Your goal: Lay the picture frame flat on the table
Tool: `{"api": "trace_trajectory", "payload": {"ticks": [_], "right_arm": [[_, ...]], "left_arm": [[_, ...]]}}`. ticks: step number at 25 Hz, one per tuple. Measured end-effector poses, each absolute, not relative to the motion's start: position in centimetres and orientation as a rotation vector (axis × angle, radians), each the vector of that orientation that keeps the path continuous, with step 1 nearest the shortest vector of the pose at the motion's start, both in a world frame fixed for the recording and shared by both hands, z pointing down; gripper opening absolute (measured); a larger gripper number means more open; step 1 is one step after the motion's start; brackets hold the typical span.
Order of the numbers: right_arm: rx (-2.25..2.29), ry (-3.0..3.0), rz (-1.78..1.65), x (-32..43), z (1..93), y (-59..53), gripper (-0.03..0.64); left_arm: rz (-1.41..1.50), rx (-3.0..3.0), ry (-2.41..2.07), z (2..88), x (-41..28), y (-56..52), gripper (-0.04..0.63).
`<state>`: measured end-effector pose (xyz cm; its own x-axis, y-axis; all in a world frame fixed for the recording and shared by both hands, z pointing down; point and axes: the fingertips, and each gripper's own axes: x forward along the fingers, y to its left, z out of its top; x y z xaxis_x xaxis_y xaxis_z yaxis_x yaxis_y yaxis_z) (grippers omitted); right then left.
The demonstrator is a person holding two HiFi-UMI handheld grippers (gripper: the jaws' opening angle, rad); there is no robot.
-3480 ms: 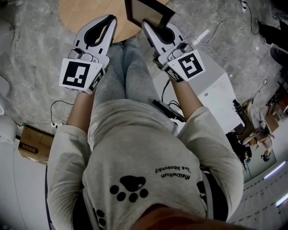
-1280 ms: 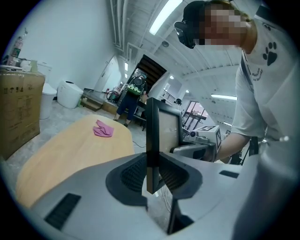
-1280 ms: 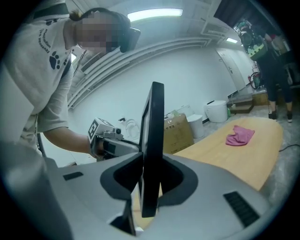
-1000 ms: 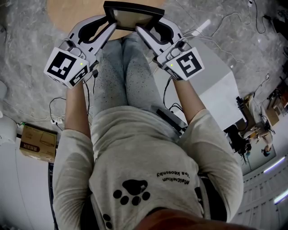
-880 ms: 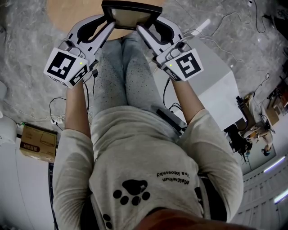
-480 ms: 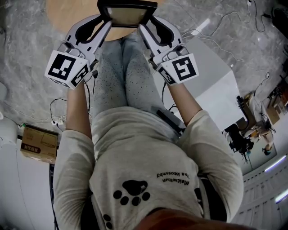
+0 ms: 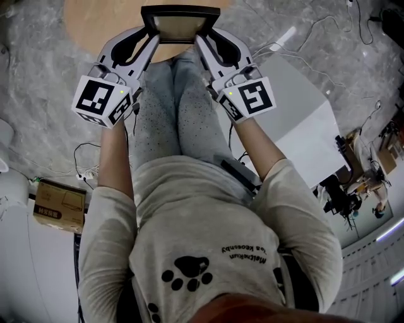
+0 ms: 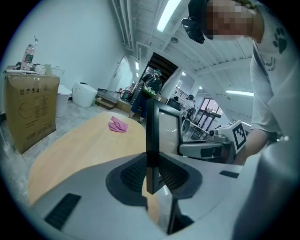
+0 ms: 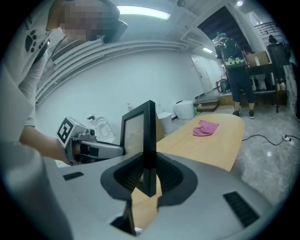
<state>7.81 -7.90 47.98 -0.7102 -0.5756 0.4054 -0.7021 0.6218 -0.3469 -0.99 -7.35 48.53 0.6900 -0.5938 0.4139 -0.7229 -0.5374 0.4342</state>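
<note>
The black picture frame (image 7: 180, 24) stands upright over the near edge of the round wooden table (image 7: 95, 19), with a gripper on each side. My left gripper (image 7: 151, 39) is shut on its left edge. In the left gripper view that edge (image 8: 152, 136) runs straight up between the ribbed pads (image 8: 136, 173). My right gripper (image 7: 201, 40) has just been closing and now grips the right edge (image 9: 149, 136) between its pads (image 9: 166, 176). The frame's glass (image 9: 133, 133) shows beside that edge, and its back stand (image 9: 126, 215) hangs below.
A pink cloth (image 8: 118, 124) (image 9: 205, 127) lies farther out on the tabletop (image 8: 79, 145). A cardboard box (image 8: 30, 110) stands left of the table. A white cabinet (image 7: 297, 120) is at my right, and another box (image 7: 60, 205) and cables lie on the floor.
Earlier only the right gripper held the frame, and it sat turned at an angle. Now both grippers hold it square-on between them. The right gripper's marker cube has rolled slightly.
</note>
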Motion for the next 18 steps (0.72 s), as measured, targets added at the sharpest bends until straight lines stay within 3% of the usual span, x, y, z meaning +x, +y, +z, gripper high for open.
{"api": "trace_trajectory", "payload": {"ticks": [18], "right_arm": [[0.979, -2.56, 0.763, 7.6, 53.3, -10.0, 0.089]], "left_arm": [[0.324, 2.213, -1.091, 53.8, -1.1, -8.9, 0.086]]}}
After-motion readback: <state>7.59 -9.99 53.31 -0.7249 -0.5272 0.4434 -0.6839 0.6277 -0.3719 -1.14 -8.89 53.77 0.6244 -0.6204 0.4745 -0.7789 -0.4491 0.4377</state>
